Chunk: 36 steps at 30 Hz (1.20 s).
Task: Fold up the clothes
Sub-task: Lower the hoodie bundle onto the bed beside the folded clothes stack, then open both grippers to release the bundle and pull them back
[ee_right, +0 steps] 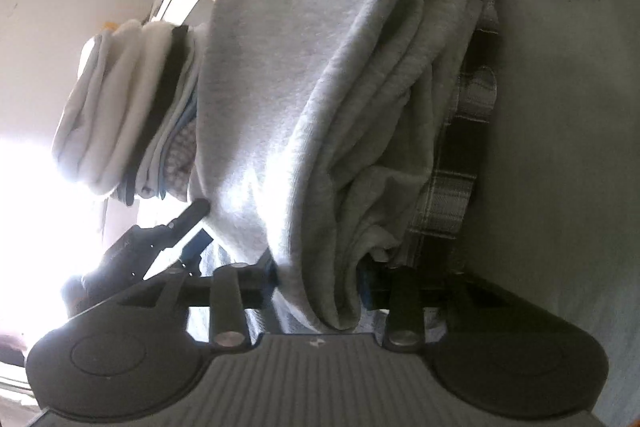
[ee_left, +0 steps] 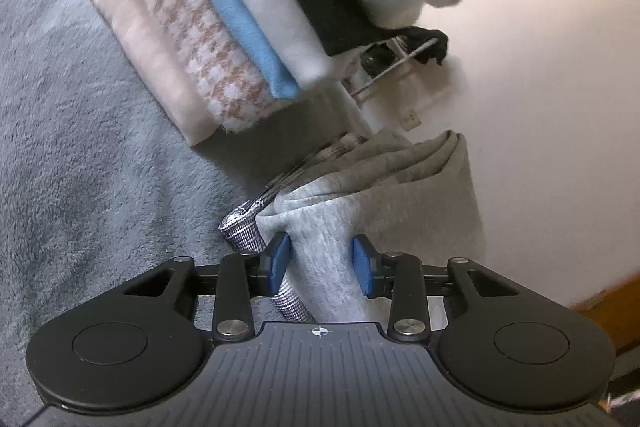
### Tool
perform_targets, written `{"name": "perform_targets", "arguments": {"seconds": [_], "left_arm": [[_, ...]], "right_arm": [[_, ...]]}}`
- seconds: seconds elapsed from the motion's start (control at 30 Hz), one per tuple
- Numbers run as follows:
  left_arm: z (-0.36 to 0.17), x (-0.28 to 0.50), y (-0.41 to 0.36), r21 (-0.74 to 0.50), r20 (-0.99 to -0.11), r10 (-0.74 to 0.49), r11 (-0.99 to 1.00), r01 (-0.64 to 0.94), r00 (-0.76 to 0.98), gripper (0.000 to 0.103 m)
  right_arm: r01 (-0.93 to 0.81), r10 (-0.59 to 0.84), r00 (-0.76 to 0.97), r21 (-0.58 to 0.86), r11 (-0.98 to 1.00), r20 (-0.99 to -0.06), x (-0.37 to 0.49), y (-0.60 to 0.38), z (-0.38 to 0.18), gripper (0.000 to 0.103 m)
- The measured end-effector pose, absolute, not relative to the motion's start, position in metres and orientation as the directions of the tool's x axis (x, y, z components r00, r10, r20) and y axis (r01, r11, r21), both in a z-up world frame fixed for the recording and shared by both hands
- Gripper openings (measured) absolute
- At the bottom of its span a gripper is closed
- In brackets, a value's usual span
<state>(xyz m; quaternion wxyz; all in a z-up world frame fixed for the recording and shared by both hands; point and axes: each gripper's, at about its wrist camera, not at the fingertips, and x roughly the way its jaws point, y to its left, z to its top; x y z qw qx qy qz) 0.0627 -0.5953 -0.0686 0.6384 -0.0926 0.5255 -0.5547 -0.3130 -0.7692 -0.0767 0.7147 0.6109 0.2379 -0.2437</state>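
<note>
No readable text, labels, brands or numbers in either view. Only sign: a small crosshair registration mark (ee_left: 319, 331) at 12 o'clock on the ribbed gripper body in the left wrist view; a fainter mark (ee_right: 316, 343) in the same spot in the right wrist view, possibly the same symbol, too blurred.

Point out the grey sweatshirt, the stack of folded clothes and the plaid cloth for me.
grey sweatshirt (ee_left: 328, 251): left wrist view, on the bunched fold between the blue pads.
stack of folded clothes (ee_left: 208, 39): left wrist view, on the houndstooth layer.
plaid cloth (ee_right: 444, 199): right wrist view, on the checked edge beside the sweatshirt.
</note>
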Motion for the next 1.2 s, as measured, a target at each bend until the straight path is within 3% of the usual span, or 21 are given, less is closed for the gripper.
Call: {"name": "perform_targets", "arguments": {"seconds": [0.03,0.1,0.37,0.47,0.53,0.67,0.77,0.8,0.83,0.93,1.07,1.13,1.2], "left_arm": [[-0.067,0.062,-0.593,-0.694,-0.567,-0.808,0.364,0.621,-0.161,0.036],[-0.061,0.06,-0.585,-0.676,-0.564,-0.816,0.367,0.639,-0.128,0.037],[-0.026,0.039,-0.58,-0.53,-0.488,-0.873,0.283,0.8,-0.015,0.04],[-0.016,0.022,-0.593,-0.454,-0.487,-0.873,0.224,0.862,-0.03,0.04],[-0.017,0.01,-0.601,-0.403,-0.516,-0.856,0.213,0.89,-0.029,0.04],[-0.029,-0.002,-0.608,-0.321,-0.588,-0.809,0.263,0.91,0.027,0.039],[-0.035,-0.007,-0.607,-0.292,-0.607,-0.793,0.279,0.915,0.049,0.039],[-0.037,-0.009,-0.609,-0.285,-0.616,-0.786,0.285,0.915,0.052,0.039],[-0.041,-0.011,-0.613,-0.279,-0.627,-0.777,0.292,0.915,0.057,0.039],[-0.047,-0.016,-0.612,-0.251,-0.632,-0.771,0.305,0.919,0.083,0.039],[-0.048,-0.017,-0.61,-0.232,-0.625,-0.775,0.3,0.925,0.095,0.039],[-0.044,-0.013,-0.601,-0.244,-0.617,-0.783,0.285,0.927,0.078,0.039],[-0.04,-0.007,-0.592,-0.29,-0.592,-0.805,0.258,0.922,0.039,0.039]], "right_arm": [[0.633,-0.043,0.774,0.768,0.095,-0.632,-0.318,-0.772,-0.08,0.062],[0.644,-0.064,0.765,0.762,0.06,-0.641,-0.335,-0.775,-0.075,0.069],[0.72,-0.351,0.684,0.669,0.184,-0.64,-0.378,-0.831,-0.008,0.071],[0.744,-0.345,0.664,0.547,0.383,-0.663,-0.307,-0.863,0.012,0.078],[0.718,-0.312,0.653,0.433,0.545,-0.69,-0.257,-0.882,0.016,0.087],[0.632,-0.249,0.619,0.285,0.72,-0.745,-0.174,-0.891,0.006,0.094],[0.58,-0.154,0.573,0.266,0.77,-0.805,-0.139,-0.904,-0.018,0.09],[0.569,-0.11,0.566,0.291,0.769,-0.817,-0.138,-0.905,-0.027,0.08],[0.555,-0.07,0.578,0.329,0.764,-0.813,-0.135,-0.908,-0.034,0.06],[0.482,-0.055,0.619,0.324,0.814,-0.783,-0.12,-0.905,-0.034,0.053],[0.454,-0.051,0.645,0.328,0.829,-0.763,-0.11,-0.911,-0.04,0.053],[0.488,-0.072,0.63,0.322,0.812,-0.773,-0.116,-0.914,-0.04,0.077],[0.542,-0.116,0.614,0.309,0.782,-0.781,-0.132,-0.917,-0.03,0.078]]}}
